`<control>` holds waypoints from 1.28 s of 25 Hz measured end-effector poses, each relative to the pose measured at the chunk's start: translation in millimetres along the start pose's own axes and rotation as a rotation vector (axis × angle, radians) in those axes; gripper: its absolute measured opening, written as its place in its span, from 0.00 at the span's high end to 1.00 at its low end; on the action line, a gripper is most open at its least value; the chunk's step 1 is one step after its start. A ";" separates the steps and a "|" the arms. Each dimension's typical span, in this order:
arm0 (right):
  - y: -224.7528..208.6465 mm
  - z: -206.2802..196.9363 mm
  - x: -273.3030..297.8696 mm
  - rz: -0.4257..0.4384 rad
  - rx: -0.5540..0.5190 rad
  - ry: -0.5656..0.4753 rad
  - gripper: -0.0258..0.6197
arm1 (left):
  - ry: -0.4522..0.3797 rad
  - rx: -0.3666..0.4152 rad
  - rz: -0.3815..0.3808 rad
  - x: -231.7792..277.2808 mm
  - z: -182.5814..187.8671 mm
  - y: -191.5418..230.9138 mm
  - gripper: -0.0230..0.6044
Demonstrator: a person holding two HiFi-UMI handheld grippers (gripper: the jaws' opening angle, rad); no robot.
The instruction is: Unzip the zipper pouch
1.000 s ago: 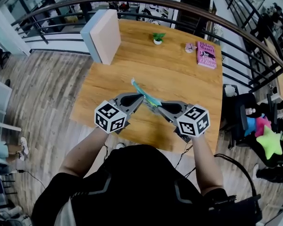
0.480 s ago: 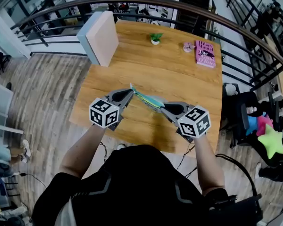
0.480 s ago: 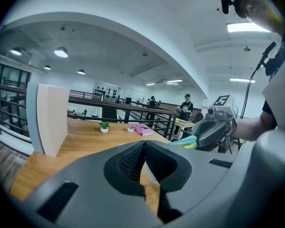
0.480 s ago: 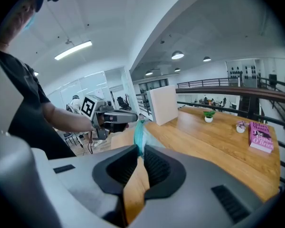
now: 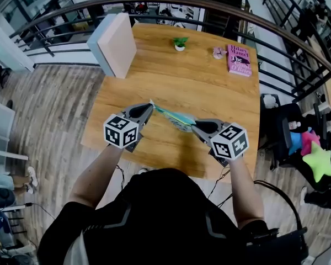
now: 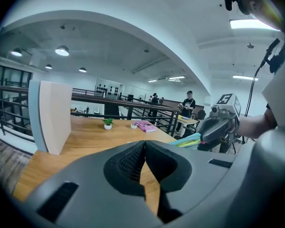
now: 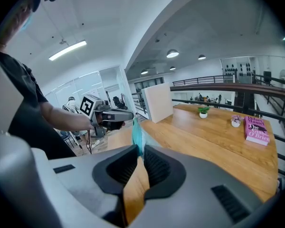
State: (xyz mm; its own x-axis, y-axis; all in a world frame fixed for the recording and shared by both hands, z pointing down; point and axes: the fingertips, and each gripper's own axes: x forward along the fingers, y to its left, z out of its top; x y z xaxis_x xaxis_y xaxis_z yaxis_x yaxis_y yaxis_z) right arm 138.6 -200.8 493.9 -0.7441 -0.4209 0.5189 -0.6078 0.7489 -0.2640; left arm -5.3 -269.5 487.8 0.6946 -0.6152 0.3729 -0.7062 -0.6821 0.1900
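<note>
A teal zipper pouch (image 5: 171,115) hangs stretched between my two grippers above the wooden table (image 5: 209,93). My left gripper (image 5: 150,106) is shut at the pouch's far left end, along its zipper edge; the pull itself is too small to make out. In the left gripper view the jaws (image 6: 143,145) meet with nothing showing between them. The pouch (image 6: 187,140) shows there beside the right gripper (image 6: 203,137). My right gripper (image 5: 193,127) is shut on the pouch's near right end. Teal fabric (image 7: 137,132) rises from its jaws (image 7: 140,151) toward the left gripper (image 7: 130,114).
A pale slab (image 5: 115,43) stands upright at the table's back left. A small potted plant (image 5: 180,43), a small pink object (image 5: 219,52) and a pink book (image 5: 240,59) lie along the far side. A dark railing (image 5: 276,32) curves behind; a chair with bright toys (image 5: 314,159) sits right.
The left gripper has slid left along the pouch's edge, away from the right gripper, to the pouch's end. Both grippers have sunk slightly; the right keeps its hold.
</note>
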 end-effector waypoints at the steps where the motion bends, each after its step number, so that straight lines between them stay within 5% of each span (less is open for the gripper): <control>1: -1.9 -1.3 0.4 -0.005 0.003 0.003 0.88 | 0.005 -0.002 -0.001 1.8 -1.0 -0.3 0.92; 6: -20.1 -10.4 -1.2 -0.057 0.007 0.025 0.88 | 0.017 -0.033 -0.029 13.4 -1.2 -6.3 0.92; 17: -99.6 -24.7 4.7 -0.161 0.038 0.043 0.88 | 0.099 0.118 -0.009 84.8 -3.0 -9.0 0.92; 22: -131.3 -20.8 10.6 -0.180 0.008 0.005 0.88 | 0.058 -0.001 0.038 105.8 5.8 0.1 0.91; 32: -124.4 -128.4 53.4 -0.028 0.163 0.155 0.88 | 0.310 -0.099 0.079 115.0 -126.3 -6.4 0.91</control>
State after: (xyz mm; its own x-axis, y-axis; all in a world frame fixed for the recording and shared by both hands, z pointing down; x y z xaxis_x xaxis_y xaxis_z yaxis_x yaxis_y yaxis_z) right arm 210.1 -250.7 658.9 -0.6826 -0.3470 0.6432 -0.6734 0.6405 -0.3691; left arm 61.7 -285.9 644.2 0.5731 -0.5044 0.6458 -0.7765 -0.5861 0.2313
